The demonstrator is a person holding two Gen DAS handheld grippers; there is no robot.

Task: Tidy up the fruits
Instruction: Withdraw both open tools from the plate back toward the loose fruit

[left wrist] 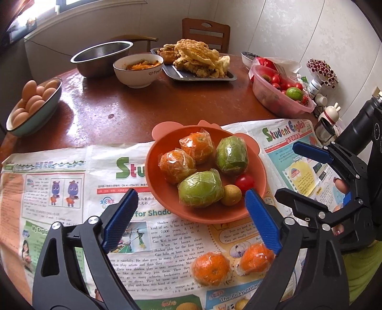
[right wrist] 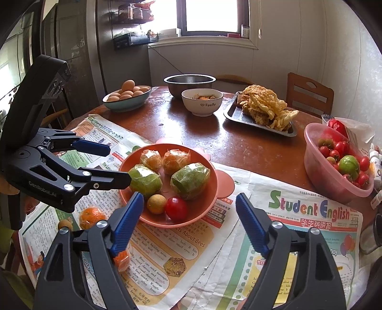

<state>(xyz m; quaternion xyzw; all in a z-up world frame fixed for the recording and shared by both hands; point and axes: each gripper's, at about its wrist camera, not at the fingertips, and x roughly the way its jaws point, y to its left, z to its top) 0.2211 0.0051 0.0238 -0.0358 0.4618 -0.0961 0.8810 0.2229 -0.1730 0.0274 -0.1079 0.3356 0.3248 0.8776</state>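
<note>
Left wrist, bowl [left wrist: 167,195] beyond open left gripper [left wrist: 191,198]

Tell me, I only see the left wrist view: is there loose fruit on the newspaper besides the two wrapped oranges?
Observer: Yes. In the right wrist view, a small brown round fruit lies on the newspaper, just left of one wrapped orange.
Operator: What stands behind the egg bowl?
Observer: A tall dark cabinet or fridge with a loaded rack on it, left of the window.
</note>
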